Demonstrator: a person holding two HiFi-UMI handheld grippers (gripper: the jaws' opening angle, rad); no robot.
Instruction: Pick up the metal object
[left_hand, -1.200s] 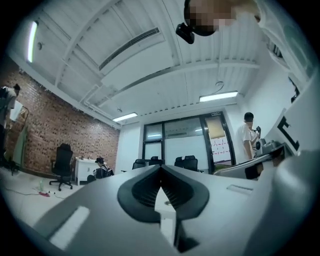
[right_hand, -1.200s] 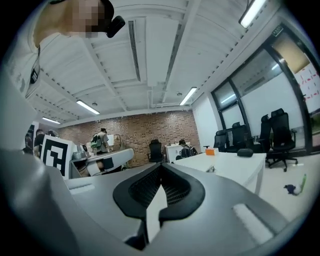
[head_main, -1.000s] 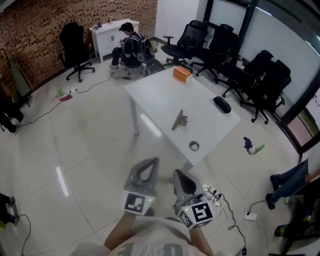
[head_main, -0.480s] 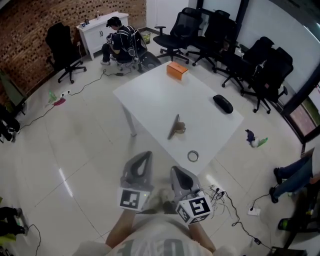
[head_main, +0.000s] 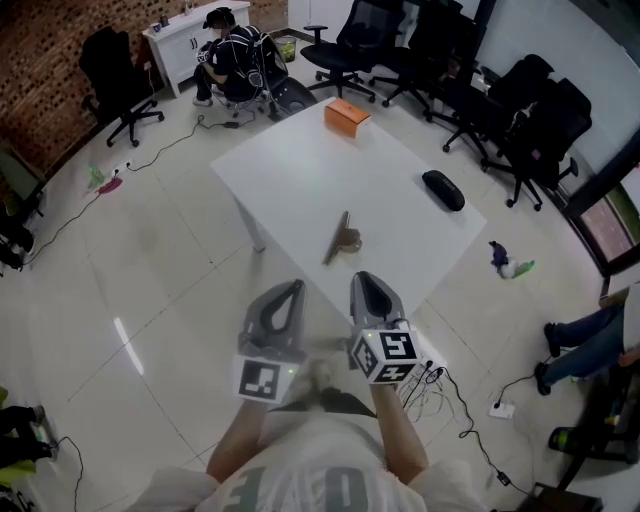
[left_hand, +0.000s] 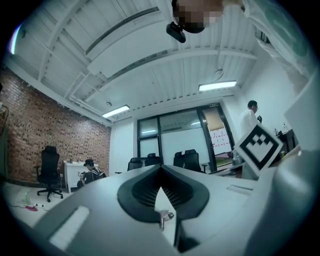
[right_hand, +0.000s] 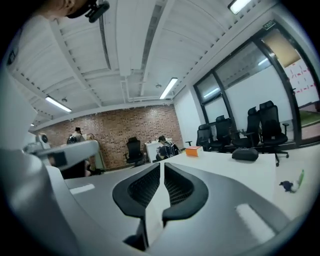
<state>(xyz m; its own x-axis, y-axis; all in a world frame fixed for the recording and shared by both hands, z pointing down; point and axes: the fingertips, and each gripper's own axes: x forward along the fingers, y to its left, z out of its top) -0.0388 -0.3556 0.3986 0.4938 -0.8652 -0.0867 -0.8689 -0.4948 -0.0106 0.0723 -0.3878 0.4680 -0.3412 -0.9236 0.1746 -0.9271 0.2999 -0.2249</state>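
Observation:
The metal object (head_main: 341, 238), a slim dull-grey piece with a rounded knob at one side, lies on the white table (head_main: 300, 175) near its front edge. Both grippers are held side by side short of the table, above the floor. The jaws of my left gripper (head_main: 291, 291) meet at the tips, shut on nothing; the left gripper view shows the left gripper (left_hand: 160, 168) the same way. My right gripper (head_main: 362, 281) has its jaws opening, with a thin slit between them and nothing in it, as the right gripper (right_hand: 162, 165) also appears in its own view.
An orange box (head_main: 345, 115) sits at the table's far end and a black case (head_main: 443, 190) at its right side. Black office chairs (head_main: 520, 120) line the right wall. A person (head_main: 232, 55) sits by a white cabinet. Cables (head_main: 440, 385) trail on the floor at the right.
The table has come closer. Both grippers have risen toward it, and the right one now covers the spot where a tape roll lay on the table's near corner.

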